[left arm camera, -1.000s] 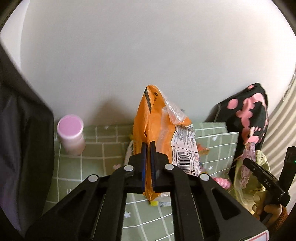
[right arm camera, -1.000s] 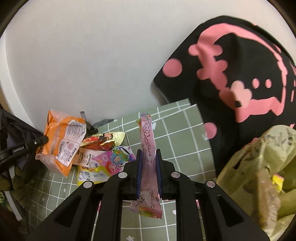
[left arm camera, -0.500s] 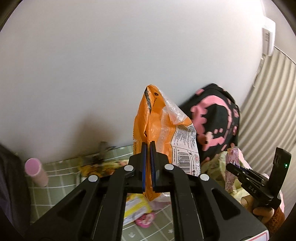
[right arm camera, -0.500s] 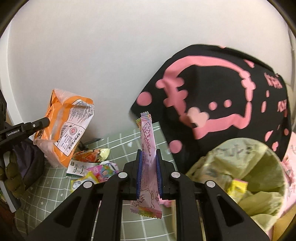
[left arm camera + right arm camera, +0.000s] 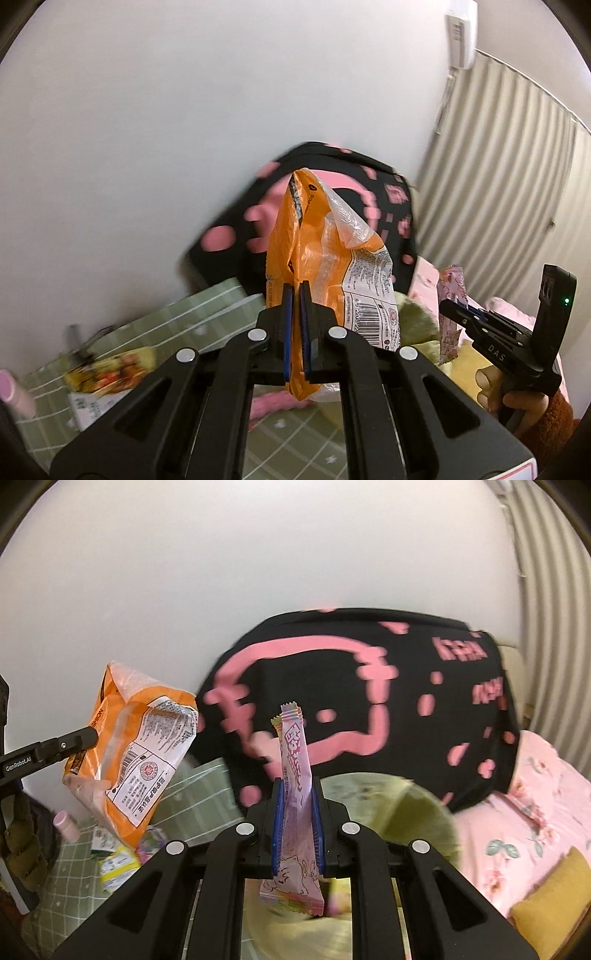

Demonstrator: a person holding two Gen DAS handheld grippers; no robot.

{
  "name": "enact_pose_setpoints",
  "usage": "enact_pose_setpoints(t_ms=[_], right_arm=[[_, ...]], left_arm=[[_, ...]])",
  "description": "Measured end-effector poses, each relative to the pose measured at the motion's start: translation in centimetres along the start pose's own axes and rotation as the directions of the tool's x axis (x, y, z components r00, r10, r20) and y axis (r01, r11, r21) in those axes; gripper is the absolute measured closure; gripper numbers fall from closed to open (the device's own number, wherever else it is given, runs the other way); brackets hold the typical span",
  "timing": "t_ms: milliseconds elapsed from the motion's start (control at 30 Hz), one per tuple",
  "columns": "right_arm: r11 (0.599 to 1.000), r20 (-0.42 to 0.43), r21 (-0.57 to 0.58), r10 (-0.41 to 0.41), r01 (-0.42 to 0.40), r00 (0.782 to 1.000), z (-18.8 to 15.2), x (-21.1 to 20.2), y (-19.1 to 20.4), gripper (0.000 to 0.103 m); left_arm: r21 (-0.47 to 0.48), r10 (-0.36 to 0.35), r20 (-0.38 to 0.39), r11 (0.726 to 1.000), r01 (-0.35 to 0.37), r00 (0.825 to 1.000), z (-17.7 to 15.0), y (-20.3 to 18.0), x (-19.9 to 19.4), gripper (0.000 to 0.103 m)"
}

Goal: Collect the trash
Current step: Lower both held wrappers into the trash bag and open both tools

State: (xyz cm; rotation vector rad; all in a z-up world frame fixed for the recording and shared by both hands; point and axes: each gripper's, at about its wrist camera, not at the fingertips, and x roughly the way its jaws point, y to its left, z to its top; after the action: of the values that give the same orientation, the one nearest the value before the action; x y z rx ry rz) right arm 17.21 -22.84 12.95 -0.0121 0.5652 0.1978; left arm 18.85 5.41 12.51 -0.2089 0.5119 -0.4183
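Orange wrapper [image 5: 314, 254] hiding blurred trash bag [image 5: 417, 805], table litter [image 5: 107, 373] smeared

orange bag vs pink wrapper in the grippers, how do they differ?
The orange bag is wide, crumpled and torn open at the top; the pink wrapper is a narrow, flat stick pack. The orange bag has a clear window and a white label with a barcode; the pink wrapper carries cartoon print. The left gripper pinches the orange bag by its edge; the right gripper clamps the pink wrapper at mid-length. Both are held upright, off the table.
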Motion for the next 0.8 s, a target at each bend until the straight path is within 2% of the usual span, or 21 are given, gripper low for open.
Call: enact_pose_setpoints(t_ms=[267, 533, 800], right_arm=[[0.990, 0.022, 0.081, -0.120, 0.118, 0.993, -0.3, -2.6, -6.1, 0.089], [0.972, 0.013, 0.135, -0.194, 0.191, 0.981, -1.4, -3.9, -10.5, 0.089], [0.962, -0.012, 0.165, -0.218, 0.217, 0.976, -2.3, -3.5, -13.7, 0.089]], left_arm=[[0.105, -0.083, -0.065, 0.990, 0.090, 0.994, 0.5, -6.1, 5.1, 0.099], [0.212, -0.084, -0.163, 0.970, 0.118, 0.983, -1.5, -11.0, 10.3, 0.099], [0.229, -0.071, -0.232, 0.965, 0.126, 0.970, -3.1, -13.3, 14.5, 0.099]])
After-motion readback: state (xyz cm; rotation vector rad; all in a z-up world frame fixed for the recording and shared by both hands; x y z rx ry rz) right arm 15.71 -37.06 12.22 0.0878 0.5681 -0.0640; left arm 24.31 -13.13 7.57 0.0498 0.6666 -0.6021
